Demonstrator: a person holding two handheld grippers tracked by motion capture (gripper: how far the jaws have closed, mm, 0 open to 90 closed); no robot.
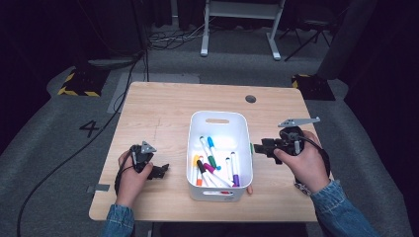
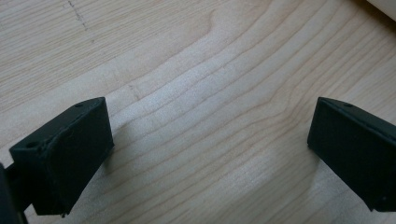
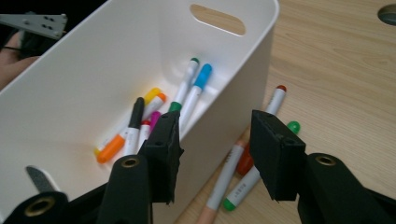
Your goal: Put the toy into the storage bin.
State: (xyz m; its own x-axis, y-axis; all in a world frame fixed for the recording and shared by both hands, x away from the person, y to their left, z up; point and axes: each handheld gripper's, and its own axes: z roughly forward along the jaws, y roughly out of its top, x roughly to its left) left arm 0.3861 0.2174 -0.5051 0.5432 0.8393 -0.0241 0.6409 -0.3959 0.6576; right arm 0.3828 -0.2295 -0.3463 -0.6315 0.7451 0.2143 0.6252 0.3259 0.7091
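A pale wooden table [image 1: 163, 106] is set on grey carpet. At frame centre a white bin [image 1: 220, 120] of markers [image 1: 211, 153] is seen. The right gripper [image 3: 214, 149] is spread, nothing pinched, by the bin's right wall above loose markers [image 3: 243, 161]. The left gripper [image 2: 208, 149] is spread wide over bare wood at lower left.

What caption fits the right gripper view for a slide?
Right gripper, jaws open, poised over the white bin's wall, markers inside and more markers on the table beside it.
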